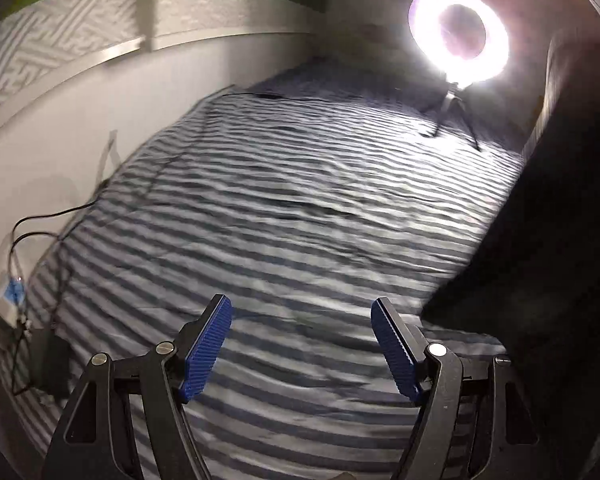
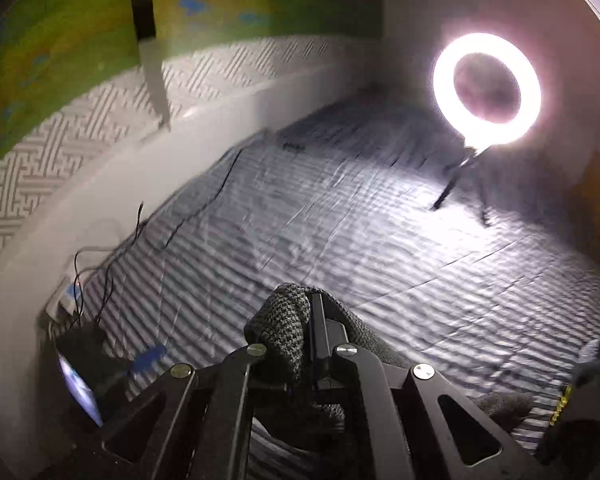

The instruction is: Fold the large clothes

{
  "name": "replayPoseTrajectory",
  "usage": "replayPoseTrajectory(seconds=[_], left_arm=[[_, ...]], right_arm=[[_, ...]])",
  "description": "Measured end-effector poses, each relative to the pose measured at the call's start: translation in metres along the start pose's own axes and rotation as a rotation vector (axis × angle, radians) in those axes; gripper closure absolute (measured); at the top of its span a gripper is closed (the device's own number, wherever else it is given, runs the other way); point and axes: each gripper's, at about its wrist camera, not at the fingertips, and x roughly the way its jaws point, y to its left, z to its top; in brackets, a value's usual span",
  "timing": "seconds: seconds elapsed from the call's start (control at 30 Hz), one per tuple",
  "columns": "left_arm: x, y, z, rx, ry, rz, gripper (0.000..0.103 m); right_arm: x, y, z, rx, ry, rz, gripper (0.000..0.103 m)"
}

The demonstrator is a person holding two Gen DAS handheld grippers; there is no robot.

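Observation:
My right gripper [image 2: 306, 312] is shut on a dark grey knitted garment [image 2: 282, 328]; the knit bunches over the fingers and more of it trails down to the lower right. In the left wrist view my left gripper [image 1: 302, 320] stands open above the striped bed cover [image 1: 284, 208], its blue ribbed pads [image 1: 208, 354] wide apart with nothing between them. A large dark mass [image 1: 552, 248], probably the same garment hanging, fills the right side of that view; its detail is lost in shadow.
A lit ring light [image 2: 486, 88] on a small tripod stands at the far end of the bed. Along the white wall [image 2: 100, 200] on the left lie black cables [image 2: 204, 204], a white box [image 2: 64, 300] and a dark phone with a lit screen [image 2: 80, 380].

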Motion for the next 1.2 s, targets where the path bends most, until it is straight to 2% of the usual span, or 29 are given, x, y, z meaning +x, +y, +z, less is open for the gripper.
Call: replayPoseTrajectory(seconds=[0.03,0.1,0.17,0.27,0.4,0.53,0.67,0.87,1.1,1.2], left_arm=[[0.002,0.008,-0.001,-0.010,0.005,0.008,0.027],[0.005,0.018,-0.006,-0.005,0.016,0.022,0.027],[0.004,0.015,-0.010,0.035,0.015,0.026,0.027],[-0.003,0.000,-0.015,0.086,0.007,0.001,0.027],[-0.016,-0.038,-0.018,0.146,-0.009,-0.031,0.027],[-0.026,-0.074,-0.019,0.192,-0.009,-0.072,0.027],[-0.033,-0.106,-0.023,0.240,-0.005,-0.113,0.027],[-0.036,-0.143,-0.032,0.314,0.014,-0.148,0.027],[-0.061,-0.187,-0.072,0.449,0.038,-0.249,0.027],[-0.067,-0.210,-0.098,0.489,0.100,-0.294,0.027]], right_arm=[[0.008,-0.002,-0.002,-0.003,0.033,0.014,0.092],[0.020,-0.009,-0.014,0.002,0.070,-0.003,0.081],[0.025,-0.019,-0.031,-0.007,0.095,-0.028,0.063],[0.024,-0.037,-0.054,0.013,0.125,-0.046,0.057],[0.010,-0.070,-0.084,0.083,0.142,-0.048,0.054],[-0.021,-0.108,-0.119,0.175,0.125,-0.050,0.051],[-0.049,-0.146,-0.162,0.263,0.111,-0.142,0.045],[-0.071,-0.214,-0.236,0.397,0.173,-0.333,0.044],[-0.085,-0.269,-0.281,0.518,0.186,-0.375,0.044],[-0.077,-0.279,-0.286,0.507,0.204,-0.363,0.044]])
